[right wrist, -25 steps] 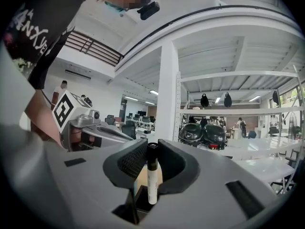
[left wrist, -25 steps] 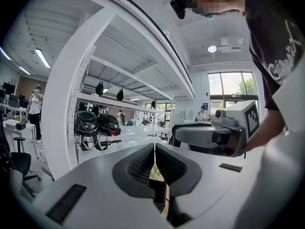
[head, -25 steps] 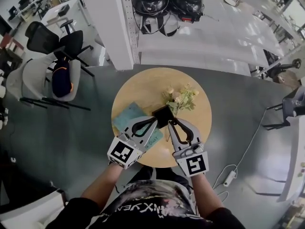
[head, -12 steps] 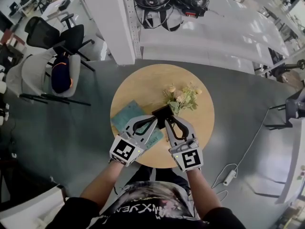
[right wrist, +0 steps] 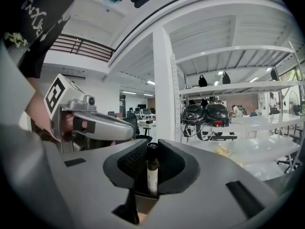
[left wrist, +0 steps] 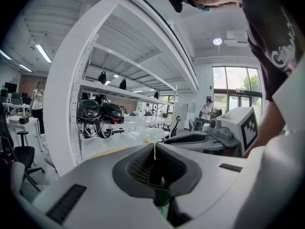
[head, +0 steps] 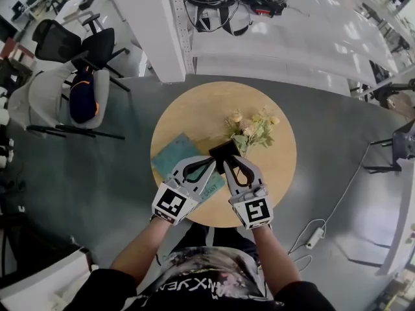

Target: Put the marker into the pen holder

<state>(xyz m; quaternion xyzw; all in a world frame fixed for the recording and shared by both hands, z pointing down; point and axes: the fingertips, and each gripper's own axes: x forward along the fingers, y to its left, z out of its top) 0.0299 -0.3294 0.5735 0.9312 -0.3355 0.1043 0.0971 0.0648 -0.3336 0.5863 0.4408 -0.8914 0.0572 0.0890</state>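
Observation:
My right gripper is shut on a marker, a white barrel with a black cap that stands upright between the pads. In the head view the right gripper has its tips at the near edge of the black pen holder on the round wooden table. Beside it, the left gripper also points at the holder from the left. In the left gripper view its jaws meet in a thin line and grip nothing. The marker itself is hidden in the head view.
A teal notebook lies under the left gripper, and a bunch of pale flowers lies just behind the holder. Office chairs stand at the left and a white shelf post behind the table. A power strip lies on the floor.
Both grippers have come down toward the table, the right one a little more, with the marker still in it. Their tips stay by the pen holder.

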